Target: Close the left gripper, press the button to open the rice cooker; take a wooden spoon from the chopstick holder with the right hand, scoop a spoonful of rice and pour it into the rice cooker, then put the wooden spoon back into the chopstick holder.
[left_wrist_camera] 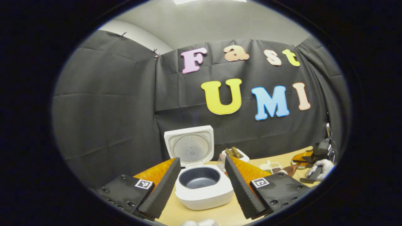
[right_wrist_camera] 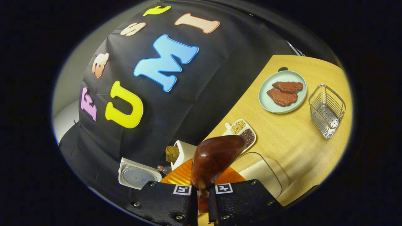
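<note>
The white rice cooker [left_wrist_camera: 204, 191] stands open on the wooden table, lid [left_wrist_camera: 190, 145] upright and the dark inner pot bare. My left gripper [left_wrist_camera: 202, 160] is open, one finger on each side of the cooker, just in front of it. My right gripper [right_wrist_camera: 202, 196] is shut on the handle of the dark wooden spoon [right_wrist_camera: 216, 160]; the spoon's bowl shows its rounded back, so what it carries is hidden. Under the spoon lies a clear container of rice [right_wrist_camera: 262, 175]. The wire chopstick holder [right_wrist_camera: 326, 110] stands empty at the far right. The cooker lid [right_wrist_camera: 138, 175] lies to the spoon's left.
A pale plate [right_wrist_camera: 267, 103] with two pieces of meat lies beside the wire holder. A divided dish of beans [right_wrist_camera: 243, 131], a white holder with brown items [right_wrist_camera: 177, 153] and a small bottle [left_wrist_camera: 221, 161] stand near the cloth wall. A gloved hand [left_wrist_camera: 320, 166] holds the other gripper at right.
</note>
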Available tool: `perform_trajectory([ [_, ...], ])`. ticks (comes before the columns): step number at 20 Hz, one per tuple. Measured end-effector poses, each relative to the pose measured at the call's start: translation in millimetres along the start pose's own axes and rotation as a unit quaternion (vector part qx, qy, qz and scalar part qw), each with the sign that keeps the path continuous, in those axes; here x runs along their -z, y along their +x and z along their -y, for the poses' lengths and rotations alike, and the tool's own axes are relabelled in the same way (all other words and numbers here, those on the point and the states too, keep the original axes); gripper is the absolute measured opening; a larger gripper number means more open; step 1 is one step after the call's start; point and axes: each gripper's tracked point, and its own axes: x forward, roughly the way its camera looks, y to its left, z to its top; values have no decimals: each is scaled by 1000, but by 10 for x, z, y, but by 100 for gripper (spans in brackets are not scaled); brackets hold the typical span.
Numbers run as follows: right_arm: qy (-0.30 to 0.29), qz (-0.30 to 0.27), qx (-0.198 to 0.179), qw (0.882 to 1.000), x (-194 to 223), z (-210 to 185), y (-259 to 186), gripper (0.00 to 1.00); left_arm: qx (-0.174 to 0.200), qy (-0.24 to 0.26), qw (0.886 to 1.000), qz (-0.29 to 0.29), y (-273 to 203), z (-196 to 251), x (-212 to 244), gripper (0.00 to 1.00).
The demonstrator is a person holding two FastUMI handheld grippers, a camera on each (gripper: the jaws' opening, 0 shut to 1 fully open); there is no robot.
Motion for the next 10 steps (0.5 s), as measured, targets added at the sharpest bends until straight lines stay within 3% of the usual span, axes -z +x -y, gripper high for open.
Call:
perform_trajectory([
  [6, -10, -23, -37, 999, 260, -1163, 198, 13, -21, -10, 1000, 3, -136, -270, 114, 98],
  [10, -27, -48, -71, 996, 744, -2014, 476, 13, -44, -28, 999, 1, -215, -493, 177, 100],
])
